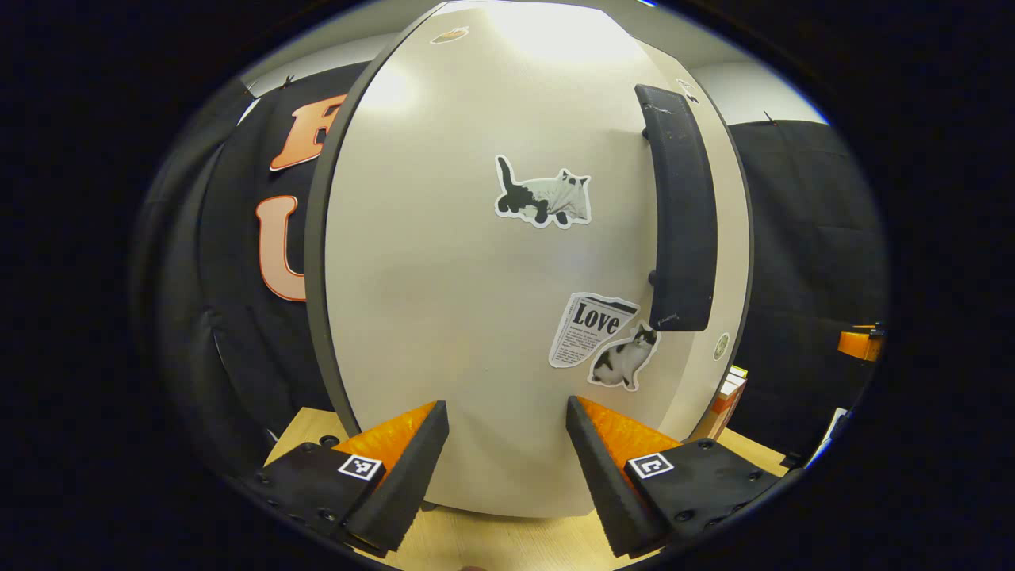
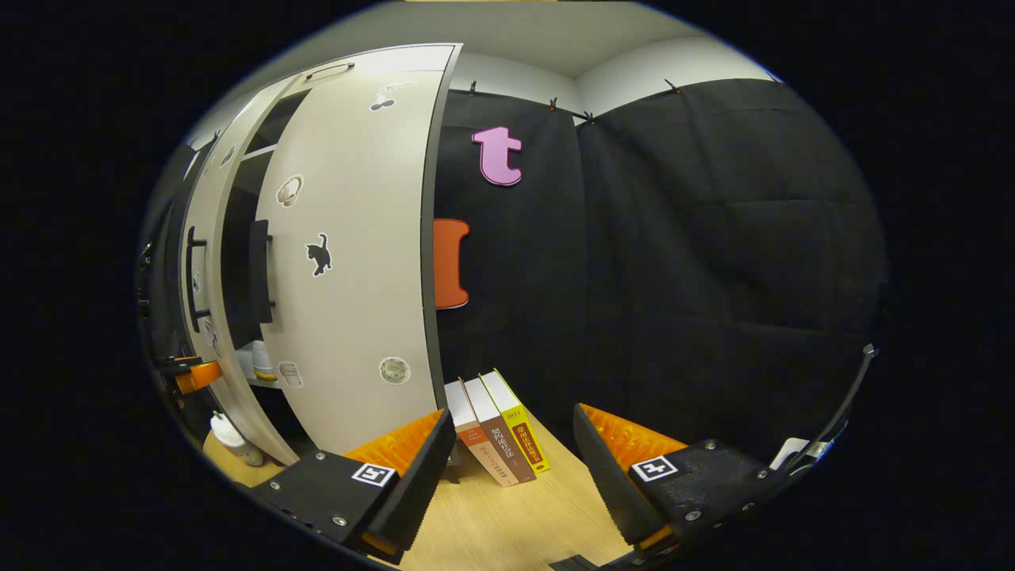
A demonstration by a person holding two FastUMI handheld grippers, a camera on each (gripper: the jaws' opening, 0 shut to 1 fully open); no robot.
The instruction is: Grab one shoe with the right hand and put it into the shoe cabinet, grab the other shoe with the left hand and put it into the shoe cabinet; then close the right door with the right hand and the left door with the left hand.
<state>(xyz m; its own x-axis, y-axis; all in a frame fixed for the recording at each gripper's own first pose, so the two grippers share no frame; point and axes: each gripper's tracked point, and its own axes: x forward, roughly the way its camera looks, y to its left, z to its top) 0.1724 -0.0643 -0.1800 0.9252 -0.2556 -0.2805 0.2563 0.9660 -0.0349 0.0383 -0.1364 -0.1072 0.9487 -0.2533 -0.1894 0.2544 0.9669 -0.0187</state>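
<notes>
Cream-coloured laminate fronts the left door (image 1: 476, 277) of the shoe cabinet, which stands squarely ahead of the left tool (image 1: 507, 452), its fingers spread wide and gripping nothing, apparently lined up to push the panel shut rather than to pull. Up and to the right of that tool, the door's dark bar handle (image 1: 678, 214) runs vertically near the free edge, with cat stickers (image 1: 545, 198) just beside it. In the right gripper view, the right door (image 2: 357, 262) stands ahead and to the left of the right tool (image 2: 511, 468), also wide and empty; through the gap left of that door a pale shoe (image 2: 262, 361) seems to sit on a shelf. Leaning books (image 2: 496, 432) rest on the wooden tabletop (image 2: 507, 523) straight ahead between the fingers, against the cabinet's side.
</notes>
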